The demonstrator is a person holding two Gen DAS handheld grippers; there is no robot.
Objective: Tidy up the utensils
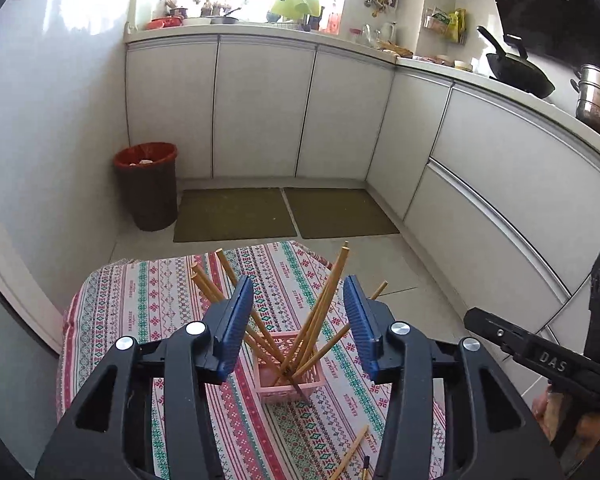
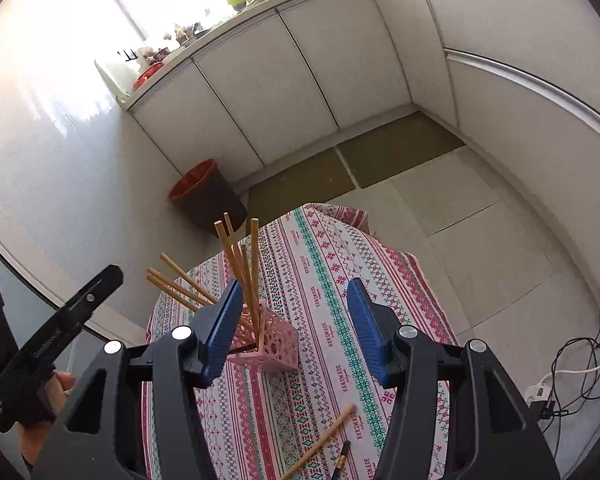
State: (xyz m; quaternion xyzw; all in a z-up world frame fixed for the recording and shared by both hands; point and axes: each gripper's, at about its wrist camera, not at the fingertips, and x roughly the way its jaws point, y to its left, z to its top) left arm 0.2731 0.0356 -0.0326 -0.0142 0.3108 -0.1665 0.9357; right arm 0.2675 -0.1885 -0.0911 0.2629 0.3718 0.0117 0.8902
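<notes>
A pink perforated holder [image 1: 290, 372] stands on the patterned tablecloth [image 1: 148, 304] and holds several wooden chopsticks [image 1: 324, 304] fanned outward. My left gripper [image 1: 300, 332] is open and empty above the holder. In the right wrist view the holder [image 2: 270, 346] sits just right of the left finger, with its chopsticks [image 2: 240, 264] rising past it. My right gripper [image 2: 294, 328] is open and empty above the table. A loose wooden chopstick [image 2: 324, 438] and a dark chopstick [image 2: 342, 454] lie on the cloth near the front; the wooden one also shows in the left wrist view [image 1: 350, 454].
A dark bin with a red liner [image 1: 148, 184] stands on the floor by the wall. White cabinets [image 1: 260, 108] run behind, with two floor mats [image 1: 284, 212] in front. A wok [image 1: 516, 68] and pot sit on the counter. Cables [image 2: 572, 380] lie on the floor at right.
</notes>
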